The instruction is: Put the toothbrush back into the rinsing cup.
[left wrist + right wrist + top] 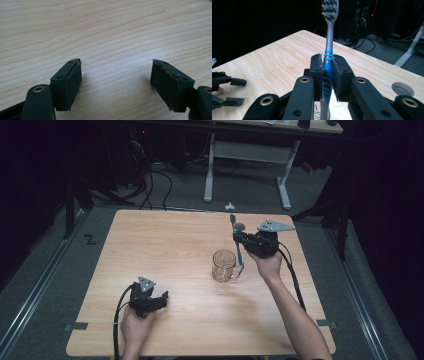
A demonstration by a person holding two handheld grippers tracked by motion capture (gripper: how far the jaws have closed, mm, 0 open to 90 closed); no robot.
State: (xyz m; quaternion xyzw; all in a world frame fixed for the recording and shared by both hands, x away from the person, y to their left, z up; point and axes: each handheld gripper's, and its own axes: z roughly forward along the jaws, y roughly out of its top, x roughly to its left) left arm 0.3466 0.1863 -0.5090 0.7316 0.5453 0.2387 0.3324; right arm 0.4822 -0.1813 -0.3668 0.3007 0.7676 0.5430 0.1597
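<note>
A blue and grey toothbrush (328, 57) stands upright between the jaws of my right gripper (327, 75), which is shut on its blue handle, bristle head up. From above, the toothbrush (236, 240) hangs over a clear glass mug (224, 265) in the table's right middle, its lower end beside the mug's handle; the right gripper (239, 239) is just right of and above the mug. My left gripper (161, 300) rests low on the table near the front left, open, with bare wood between its pads (72, 85).
The wooden table (165, 245) has a round grey cap (401, 89) set in its surface near the far right edge. The left gripper (229, 91) lies at the left of the right gripper view. A white desk frame and cables stand beyond the table.
</note>
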